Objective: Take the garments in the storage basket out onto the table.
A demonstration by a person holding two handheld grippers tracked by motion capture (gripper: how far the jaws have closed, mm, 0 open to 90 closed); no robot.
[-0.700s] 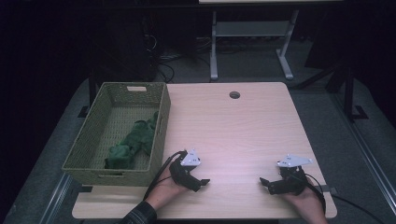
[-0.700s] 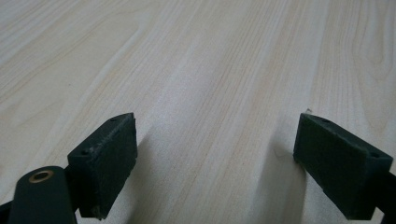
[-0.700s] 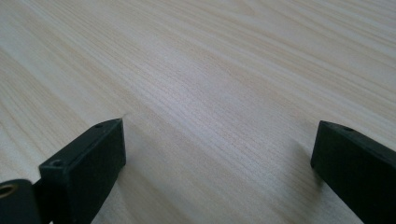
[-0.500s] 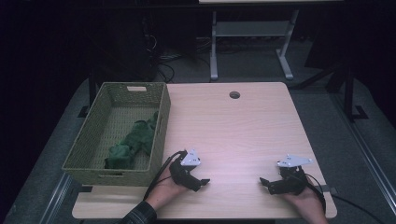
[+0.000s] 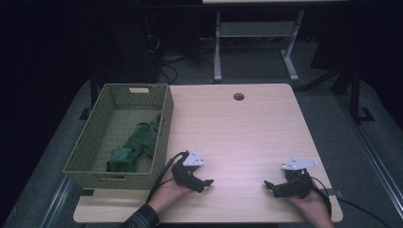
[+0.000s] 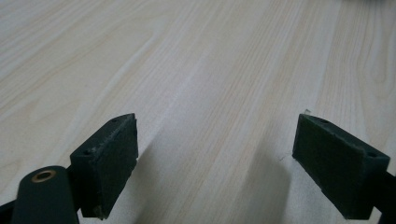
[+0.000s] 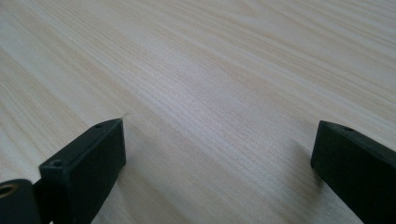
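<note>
Right now the left gripper (image 5: 205,183) rests with jaws spread wide over bare table (image 5: 237,137), and the right gripper (image 5: 271,186) likewise gapes, empty. Over in the woven basket (image 5: 85,152) lies a green cloth (image 5: 135,145), probably soft, light, floppy; I'd pinch a raised fold near its middle. It looks crumpled, dark green.

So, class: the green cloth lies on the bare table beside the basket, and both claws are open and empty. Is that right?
Not quite. The high view shows the green cloth lying inside the basket, not on the table. The left claw and the right claw are open and empty.
</note>
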